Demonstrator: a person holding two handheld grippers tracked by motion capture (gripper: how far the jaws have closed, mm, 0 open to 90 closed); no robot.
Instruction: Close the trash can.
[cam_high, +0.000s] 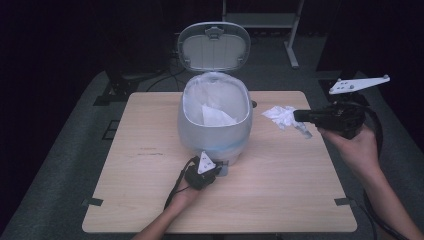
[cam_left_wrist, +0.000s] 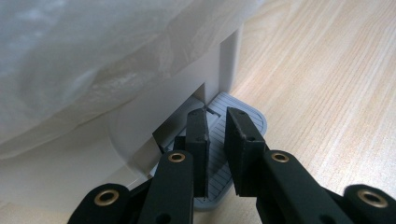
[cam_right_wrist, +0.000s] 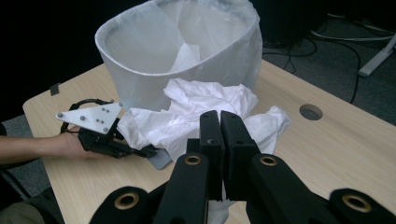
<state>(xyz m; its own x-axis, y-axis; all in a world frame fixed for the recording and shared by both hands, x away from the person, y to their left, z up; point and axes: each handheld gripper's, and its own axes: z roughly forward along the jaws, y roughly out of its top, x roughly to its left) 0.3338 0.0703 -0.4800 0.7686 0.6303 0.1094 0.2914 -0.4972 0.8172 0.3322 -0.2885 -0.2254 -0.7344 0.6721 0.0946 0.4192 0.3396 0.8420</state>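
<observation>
Left gripper (cam_left_wrist: 215, 122) narrow, pressing bin pedal (cam_left_wrist: 238, 135); lid (cam_high: 214, 46) up. Right gripper (cam_right_wrist: 219, 122) holds crumpled tissue (cam_right_wrist: 196, 114); next: carry over bin (cam_high: 215, 132), release

Dim room, dark surround; table (cam_high: 150, 210) evenly lit, soft focus.

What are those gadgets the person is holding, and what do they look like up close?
Each hand holds a black two-jaw gripper. The left gripper and right gripper each carry a pale grey three-cornered plate with small dots on top and trail a black cable. In the gripper views, the flat black jaws hang on black links with brass-coloured pivot rings. The forearms are bare, with no sleeves in sight.
</observation>
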